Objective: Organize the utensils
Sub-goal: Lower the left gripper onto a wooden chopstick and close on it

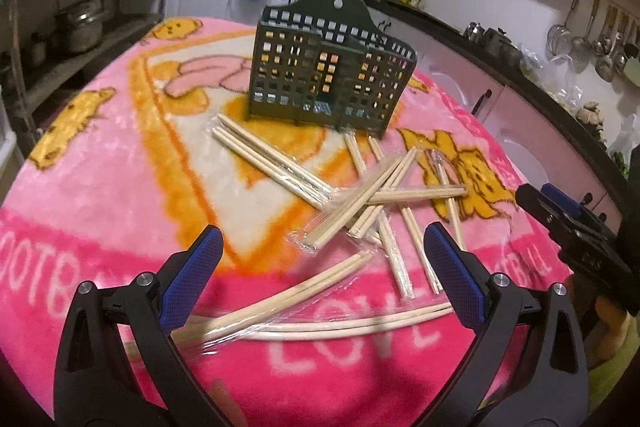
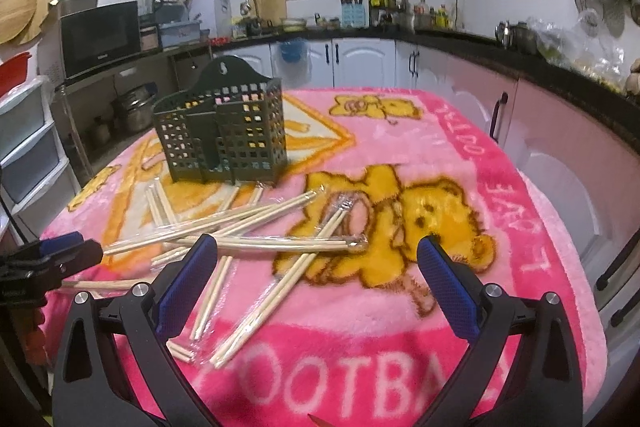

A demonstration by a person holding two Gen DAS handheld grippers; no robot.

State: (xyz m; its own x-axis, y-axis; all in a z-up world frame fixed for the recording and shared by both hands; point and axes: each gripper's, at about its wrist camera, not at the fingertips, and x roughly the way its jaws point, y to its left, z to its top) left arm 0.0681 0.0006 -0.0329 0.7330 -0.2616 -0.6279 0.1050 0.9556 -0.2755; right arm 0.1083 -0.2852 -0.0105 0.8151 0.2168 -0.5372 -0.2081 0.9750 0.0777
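Nearest the left gripper (image 1: 320,267), whose blue pads stand spread with nothing between them, lies a wrapped chopstick pair (image 1: 288,301) on the pink blanket (image 1: 100,187). Its long axis runs from near left to far right, crossing just beyond the left pad, so the jaws would probably need turning to straddle it. The left gripper looks nearer to this pair than the right.

The right gripper (image 2: 316,275) is also spread and holds nothing. Just past its left pad sits the crossed heap of wrapped chopsticks (image 2: 240,231), lying mostly left to right.

Farther back, beyond the heap, the dark green perforated utensil holder (image 1: 332,75) stands upright, no chopsticks visible in it.

The left view shows the holder's flat front and the near pair; the right view shows the holder's open top and inner divider (image 2: 204,131) instead.
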